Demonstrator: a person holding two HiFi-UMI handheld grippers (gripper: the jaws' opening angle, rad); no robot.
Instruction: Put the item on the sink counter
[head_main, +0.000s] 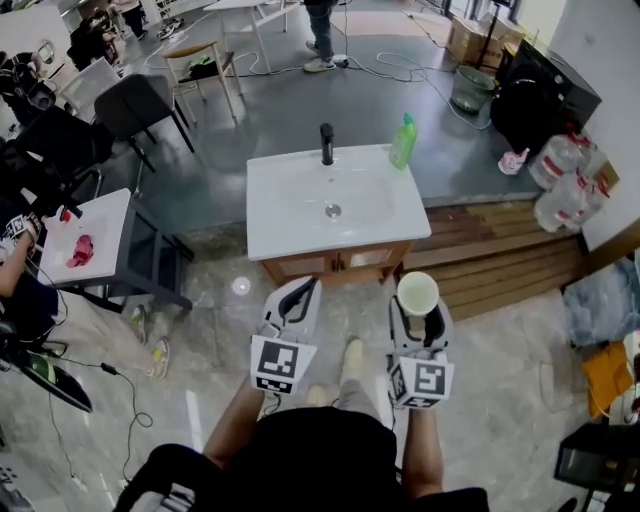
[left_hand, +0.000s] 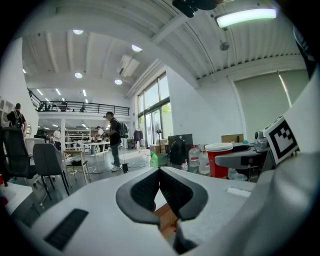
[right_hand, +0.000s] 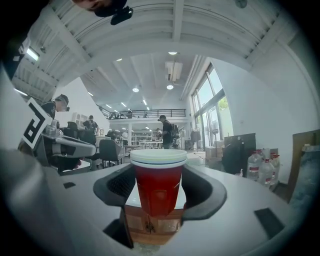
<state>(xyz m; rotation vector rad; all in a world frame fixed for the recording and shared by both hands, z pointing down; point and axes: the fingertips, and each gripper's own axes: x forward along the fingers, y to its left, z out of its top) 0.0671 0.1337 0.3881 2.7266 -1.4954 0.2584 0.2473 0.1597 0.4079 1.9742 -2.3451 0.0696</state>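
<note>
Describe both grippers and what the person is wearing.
The left gripper and right gripper both have white bodies with dark grey, textured, curved tongs. Each carries a white cube printed with black square markers. The person's top is black.

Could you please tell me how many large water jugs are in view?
2. The farther jug and the nearer jug stand side by side, well to the right of the sink counter. Others may be hidden outside the frame.
</note>
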